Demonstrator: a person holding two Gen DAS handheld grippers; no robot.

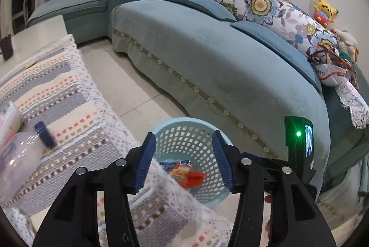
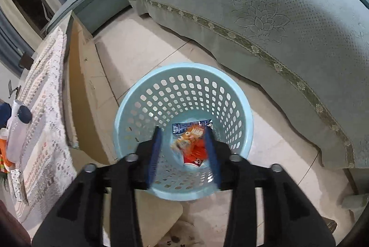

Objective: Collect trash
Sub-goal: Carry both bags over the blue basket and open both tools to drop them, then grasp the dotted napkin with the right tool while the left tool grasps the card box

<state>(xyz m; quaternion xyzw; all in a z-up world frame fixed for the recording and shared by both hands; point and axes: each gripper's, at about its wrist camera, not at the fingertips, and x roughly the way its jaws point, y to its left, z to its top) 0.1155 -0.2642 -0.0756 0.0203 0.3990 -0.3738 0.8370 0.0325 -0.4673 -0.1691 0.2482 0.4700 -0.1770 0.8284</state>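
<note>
Right gripper (image 2: 183,131) hangs over the blue basket (image 2: 129,108) on the floor, jaws apart, gripping nothing. Orange snack wrapper (image 2: 191,138) lies at the basket bottom. Left gripper (image 1: 183,136) over the surface (image 1: 69,95) edge, jaws wide, nothing held. Sofa (image 1: 207,51) behind.

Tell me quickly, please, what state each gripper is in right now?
Left gripper: open, holding nothing.
Right gripper: open, holding nothing, above the blue basket with the snack wrappers inside.
</note>
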